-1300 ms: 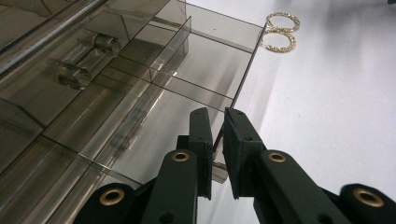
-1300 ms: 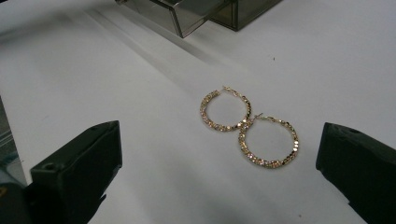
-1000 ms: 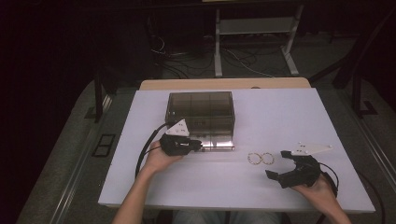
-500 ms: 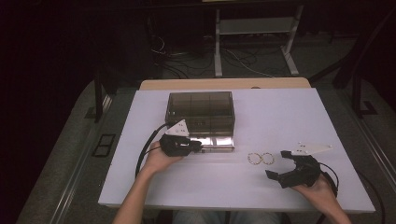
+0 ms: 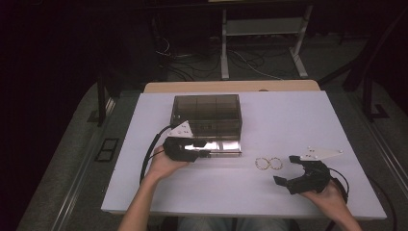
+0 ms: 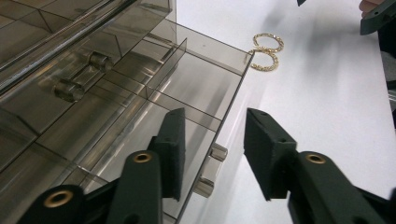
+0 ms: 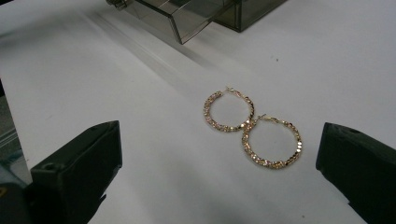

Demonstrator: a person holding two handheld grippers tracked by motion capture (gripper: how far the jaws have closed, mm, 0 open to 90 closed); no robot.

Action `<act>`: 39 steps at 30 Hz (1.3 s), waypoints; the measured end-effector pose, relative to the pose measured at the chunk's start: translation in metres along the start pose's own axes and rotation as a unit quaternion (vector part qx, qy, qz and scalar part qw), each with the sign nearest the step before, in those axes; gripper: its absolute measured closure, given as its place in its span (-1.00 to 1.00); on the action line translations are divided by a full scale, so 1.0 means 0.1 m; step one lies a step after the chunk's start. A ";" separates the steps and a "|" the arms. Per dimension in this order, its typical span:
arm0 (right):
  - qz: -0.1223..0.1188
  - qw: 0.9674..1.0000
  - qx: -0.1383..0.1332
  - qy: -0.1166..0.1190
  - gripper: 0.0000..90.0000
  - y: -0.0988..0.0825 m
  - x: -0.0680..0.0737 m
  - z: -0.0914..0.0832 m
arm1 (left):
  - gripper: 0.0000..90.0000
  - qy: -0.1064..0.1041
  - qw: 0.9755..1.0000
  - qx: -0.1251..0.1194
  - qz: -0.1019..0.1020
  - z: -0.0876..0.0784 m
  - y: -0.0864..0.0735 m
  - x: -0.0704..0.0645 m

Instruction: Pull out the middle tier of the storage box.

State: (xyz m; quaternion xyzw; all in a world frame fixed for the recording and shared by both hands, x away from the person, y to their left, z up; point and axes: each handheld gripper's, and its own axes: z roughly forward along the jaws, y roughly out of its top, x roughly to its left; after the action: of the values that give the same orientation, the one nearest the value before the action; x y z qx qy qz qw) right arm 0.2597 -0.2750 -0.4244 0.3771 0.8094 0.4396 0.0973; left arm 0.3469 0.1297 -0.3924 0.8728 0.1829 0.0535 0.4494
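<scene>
The left tool (image 6: 212, 156) has just been opening; its jaws stand spread beside the drawer knob (image 6: 211, 169), unpinched. The right tool (image 7: 219, 172) is held spread over the hoop earrings (image 7: 252, 128) toward the table's near edge. The open drawer (image 5: 223, 146) could be knocked; the touching hoops could be pinched together or skid away.

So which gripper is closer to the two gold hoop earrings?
Right. The right gripper sits just beside the gold hoop earrings, jaws open towards them, not touching. The left gripper is farther off, at the pulled-out drawer of the smoky plastic box.
</scene>
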 end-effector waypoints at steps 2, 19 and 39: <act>0.000 1.000 -0.001 0.000 -1.00 0.00 0.00 0.00 | 0.17 0.003 1.000 -0.001 -0.004 -0.03 0.01 -0.02; 0.003 1.000 -0.002 0.000 -1.00 0.01 0.01 0.00 | -0.86 0.017 0.999 0.005 -0.029 -0.15 0.05 -0.18; 0.004 1.000 -0.001 -0.001 -1.00 0.00 0.01 0.00 | -1.00 0.037 0.996 -0.052 -0.065 -0.29 -0.25 -0.37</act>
State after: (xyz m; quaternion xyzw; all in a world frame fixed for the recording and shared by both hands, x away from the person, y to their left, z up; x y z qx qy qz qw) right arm 0.2596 -0.2743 -0.4241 0.3803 0.8075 0.4404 0.0969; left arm 0.2984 0.1517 -0.3924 0.8317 0.2533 0.0659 0.4897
